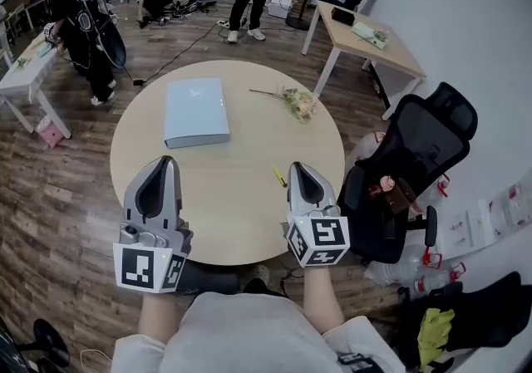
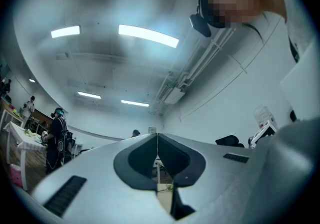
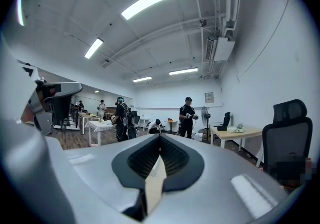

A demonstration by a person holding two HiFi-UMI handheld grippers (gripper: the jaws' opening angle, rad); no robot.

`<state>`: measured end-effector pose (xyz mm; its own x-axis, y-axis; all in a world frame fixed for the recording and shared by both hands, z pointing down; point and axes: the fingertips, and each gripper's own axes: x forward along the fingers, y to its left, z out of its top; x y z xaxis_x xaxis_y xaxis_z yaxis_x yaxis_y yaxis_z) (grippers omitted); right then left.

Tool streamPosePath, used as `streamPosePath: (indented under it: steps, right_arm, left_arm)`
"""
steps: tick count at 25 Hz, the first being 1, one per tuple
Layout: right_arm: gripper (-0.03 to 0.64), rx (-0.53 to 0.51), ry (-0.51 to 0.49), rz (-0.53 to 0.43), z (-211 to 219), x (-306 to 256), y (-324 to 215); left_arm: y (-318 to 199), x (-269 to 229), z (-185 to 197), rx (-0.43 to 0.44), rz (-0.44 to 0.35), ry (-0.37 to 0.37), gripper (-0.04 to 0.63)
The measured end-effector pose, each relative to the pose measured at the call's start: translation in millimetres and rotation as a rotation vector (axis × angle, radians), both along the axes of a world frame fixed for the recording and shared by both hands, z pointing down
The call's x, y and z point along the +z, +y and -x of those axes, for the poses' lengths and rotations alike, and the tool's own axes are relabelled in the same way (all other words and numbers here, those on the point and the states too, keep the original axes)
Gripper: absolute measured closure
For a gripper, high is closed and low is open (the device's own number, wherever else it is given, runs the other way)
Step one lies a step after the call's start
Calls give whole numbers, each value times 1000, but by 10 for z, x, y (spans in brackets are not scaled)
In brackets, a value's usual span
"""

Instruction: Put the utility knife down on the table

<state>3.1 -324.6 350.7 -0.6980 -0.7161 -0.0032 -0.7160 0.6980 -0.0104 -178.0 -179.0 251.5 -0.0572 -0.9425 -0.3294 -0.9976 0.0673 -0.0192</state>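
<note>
A small yellow utility knife [image 1: 278,175] lies flat on the round wooden table [image 1: 241,205], just left of my right gripper's tip. My right gripper [image 1: 298,169] hovers over the table's near right edge, its jaws pressed together with nothing in them. My left gripper [image 1: 169,164] is held over the near left edge, also shut and empty. In the left gripper view the left gripper [image 2: 157,136] points up and away with its jaws meeting. The right gripper view shows the right gripper [image 3: 160,139] closed the same way. The knife appears in neither gripper view.
A light blue book [image 1: 196,111] lies at the table's far left, and a sprig of flowers [image 1: 296,102] at the far right. A black office chair [image 1: 416,155] stands close on the right. Several people work at the room's far side.
</note>
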Motion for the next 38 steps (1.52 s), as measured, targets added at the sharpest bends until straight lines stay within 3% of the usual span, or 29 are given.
streamPosePath:
  steps: [14, 38]
  right_arm:
    - [604, 35, -47, -132, -45, -454, 569]
    - [604, 87, -61, -137, -109, -448, 920]
  left_arm:
    - [295, -24, 99, 52, -21, 2, 584]
    - [481, 52, 142, 101, -21, 13, 584]
